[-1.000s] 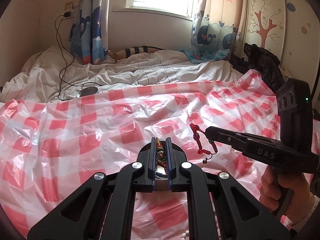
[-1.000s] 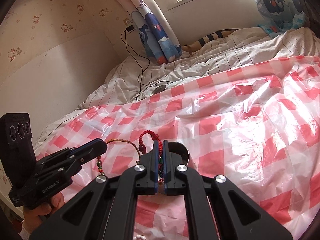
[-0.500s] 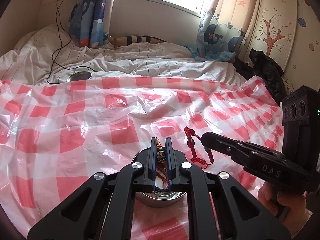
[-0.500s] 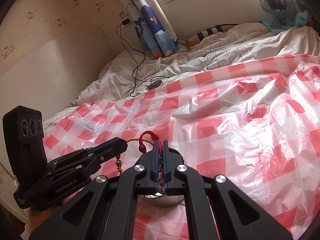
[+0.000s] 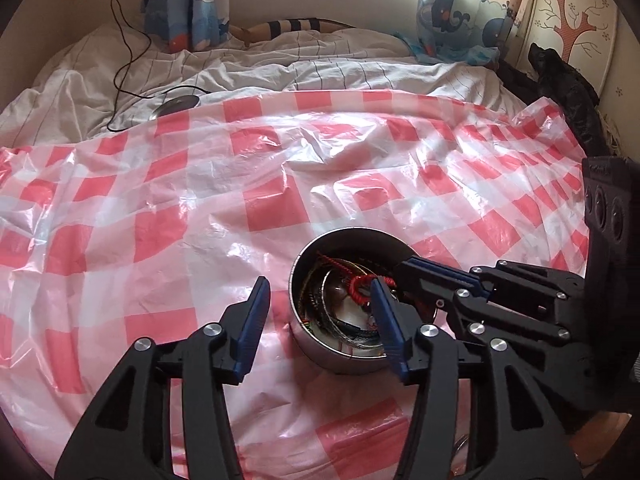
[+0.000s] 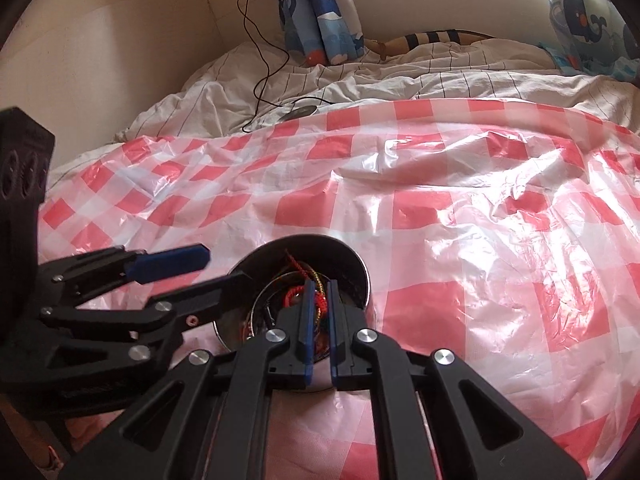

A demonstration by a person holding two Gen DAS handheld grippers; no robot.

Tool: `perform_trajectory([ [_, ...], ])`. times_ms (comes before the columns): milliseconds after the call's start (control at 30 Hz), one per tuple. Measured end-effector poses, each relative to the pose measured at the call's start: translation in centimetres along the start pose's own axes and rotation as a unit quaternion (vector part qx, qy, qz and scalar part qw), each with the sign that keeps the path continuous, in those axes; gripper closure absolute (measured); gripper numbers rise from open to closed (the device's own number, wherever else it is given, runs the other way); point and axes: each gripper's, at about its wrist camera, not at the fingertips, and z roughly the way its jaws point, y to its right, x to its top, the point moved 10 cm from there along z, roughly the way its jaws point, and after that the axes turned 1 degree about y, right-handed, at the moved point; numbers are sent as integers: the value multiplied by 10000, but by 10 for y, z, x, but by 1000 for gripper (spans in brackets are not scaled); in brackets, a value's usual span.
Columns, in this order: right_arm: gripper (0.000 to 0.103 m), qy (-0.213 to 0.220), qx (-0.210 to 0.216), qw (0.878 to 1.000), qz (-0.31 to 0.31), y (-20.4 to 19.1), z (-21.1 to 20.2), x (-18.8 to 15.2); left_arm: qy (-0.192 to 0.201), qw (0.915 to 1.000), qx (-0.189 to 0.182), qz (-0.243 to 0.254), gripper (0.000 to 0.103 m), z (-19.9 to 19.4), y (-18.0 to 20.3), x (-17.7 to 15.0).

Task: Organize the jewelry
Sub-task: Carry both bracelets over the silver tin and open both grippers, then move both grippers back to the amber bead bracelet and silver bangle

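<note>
A steel bowl (image 5: 340, 356) (image 6: 310, 237) sits on the red-checked plastic sheet (image 5: 272, 216) and holds bangles (image 5: 320, 312) and cords. My left gripper (image 5: 318, 288) (image 6: 226, 268) hovers over the bowl's left rim; its jaws are opening and stand wide apart, gripping nothing. From the right, my right gripper (image 6: 320, 284) (image 5: 400, 272) reaches into the bowl. Its jaws are opening, with a narrow gap between them. A red knotted cord bracelet (image 5: 360, 290) (image 6: 320, 302) lies in that gap and trails into the bowl, no longer pinched.
The crinkled sheet covers a bed with a white striped duvet (image 5: 248, 68) behind it. A round charger disc (image 5: 176, 104) (image 6: 300, 112) with a black cable lies on the duvet. A black garment (image 5: 568, 92) lies at the right edge. Whale-print curtains (image 5: 188, 0) hang at the back.
Both grippers came down over the bowl. The left jaws went from shut on a beaded bracelet to wide open, and it now lies in the bowl. The right jaws parted a little.
</note>
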Motion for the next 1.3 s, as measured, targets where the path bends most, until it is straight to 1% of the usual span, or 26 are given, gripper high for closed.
perform_trajectory([
  [33, 74, 59, -29, 10000, 8, 1, -1, 1, 19, 10000, 16, -30, 53, -4, -3, 0],
  [67, 71, 138, -30, 9999, 21, 1, -4, 3, 33, 10000, 30, -63, 53, -8, -6, 0],
  [167, 69, 360, -88, 9993, 0, 0, -24, 15, 80, 9998, 159, -92, 51, -25, -16, -5],
  [233, 68, 503, -131, 9986, -25, 0, -46, 20, 115, 9996, 212, -125, 47, -41, -19, -16],
  [267, 67, 522, -138, 9985, -41, -1, -58, 20, 98, 9997, 175, -138, 45, -48, -18, -25],
  [300, 65, 472, -149, 9987, -72, -1, -69, 15, 48, 9998, 133, -115, 44, -54, -16, -37],
  [367, 63, 208, -158, 9993, -260, -5, -85, -3, -114, 9999, 60, 83, 44, -62, -7, -68],
  [467, 63, -175, -176, 9987, -450, -8, -106, -53, -286, 9986, -4, 440, 44, -68, 9, -112],
  [533, 63, -420, -417, 9965, -588, -2, -110, -90, -442, 9973, -68, 581, 44, -66, 18, -132],
  [567, 63, -558, -580, 9947, -636, 2, -111, -106, -530, 9959, -66, 725, 45, -63, 24, -137],
  [600, 63, -687, -661, 9932, -664, 4, -109, -117, -490, 9943, -1, 947, 45, -63, 30, -137],
  [633, 63, -717, -663, 9926, -717, 2, -108, -120, -400, 9926, 28, 1147, 45, -65, 38, -137],
  [667, 63, -672, -669, 9923, -801, -1, -107, -119, -343, 9909, -29, 1298, 45, -67, 46, -137],
  [767, 63, -673, -960, 9867, -1123, -5, -99, -118, -372, 9862, -277, 1589, 45, -68, 65, -144],
  [867, 63, -943, -1238, 9764, -1495, -3, -84, -130, -568, 9805, -147, 1878, 45, -58, 70, -154],
  [933, 63, -955, -1494, 9686, -1744, -1, -79, -132, -542, 9795, 80, 1937, 45, -53, 67, -152],
  [967, 61, -911, -1595, 9665, -1794, 0, -78, -131, -510, 9795, 218, 1937, 44, -51, 64, -149],
  [1033, 50, -796, -1829, 9642, -1745, 7, -77, -123, -394, 9807, 510, 1847, 44, -48, 56, -142],
  [1133, 49, -665, -2065, 9668, -1348, 27, -79, -111, -97, 9803, 1082, 1648, 45, -51, 36, -124],
  [1167, 49, -618, -2050, 9697, -1175, 32, -81, -108, -2, 9827, 1129, 1471, 45, -55, 29, -118],
  [1200, 49, -589, -1948, 9739, -1010, 35, -84, -105, 39, 9867, 1049, 1241, 45, -57, 23, -113],
  [1267, 51, -584, -1503, 9847, -662, 34, -88, -104, -68, 9936, 772, 822, 45, -57, 13, -112],
  [1300, 56, -652, -1251, 9885, -536, 31, -87, -105, -177, 9953, 653, 696, 45, -54, 11, -114],
])
